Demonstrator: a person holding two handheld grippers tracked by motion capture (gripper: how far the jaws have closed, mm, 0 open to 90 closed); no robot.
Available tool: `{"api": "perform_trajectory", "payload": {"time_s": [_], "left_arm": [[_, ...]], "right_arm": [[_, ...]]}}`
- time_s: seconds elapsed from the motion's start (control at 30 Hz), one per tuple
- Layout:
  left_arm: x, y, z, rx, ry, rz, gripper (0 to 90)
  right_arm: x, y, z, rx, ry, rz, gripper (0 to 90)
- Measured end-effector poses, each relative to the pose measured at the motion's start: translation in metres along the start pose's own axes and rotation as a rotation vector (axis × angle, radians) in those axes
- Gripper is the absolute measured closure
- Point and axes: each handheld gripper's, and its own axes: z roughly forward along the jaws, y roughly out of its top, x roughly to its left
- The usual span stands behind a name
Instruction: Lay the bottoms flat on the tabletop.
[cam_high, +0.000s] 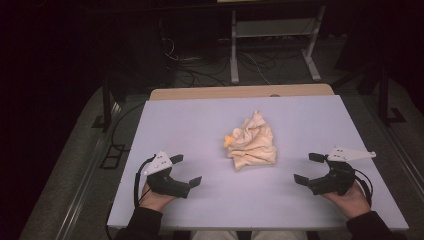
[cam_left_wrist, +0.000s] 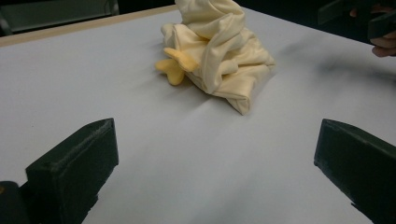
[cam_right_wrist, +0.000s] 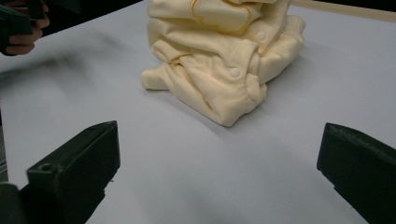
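A crumpled pale-yellow garment (cam_high: 252, 141) with snap buttons and a darker yellow piece sticking out on its left lies in a heap near the middle of the white table (cam_high: 200, 130). In the left gripper view the garment (cam_left_wrist: 219, 51) sits ahead of the jaws; the right gripper view has the garment (cam_right_wrist: 224, 56) close ahead. My left gripper (cam_high: 186, 171) rests near the front left of the table, open and empty, pointing toward the heap. At the front right my right gripper (cam_high: 308, 168) is open and empty too, facing the heap from the other side.
The table's far edge shows a strip of bare wood (cam_high: 240, 92). Beyond it stand a metal frame stand (cam_high: 272, 45) and cables on the dark floor. The person's hands hold both grippers at the near edge.
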Motion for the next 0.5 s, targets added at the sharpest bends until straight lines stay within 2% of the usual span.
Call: {"api": "perform_trajectory", "payload": {"time_s": [0.1,0.2,0.5], "left_arm": [[-0.002,0.005,0.002,0.035,-0.006,0.026,0.0],[-0.001,0.009,0.003,0.053,-0.007,0.032,0.0],[0.007,0.026,0.002,0.064,0.001,0.040,0.0]], "right_arm": [[-0.001,0.005,0.000,0.024,0.006,0.020,0.0],[-0.001,0.011,-0.001,0.031,0.007,0.016,0.0],[-0.011,0.029,0.000,0.061,0.015,0.035,0.0]]}}
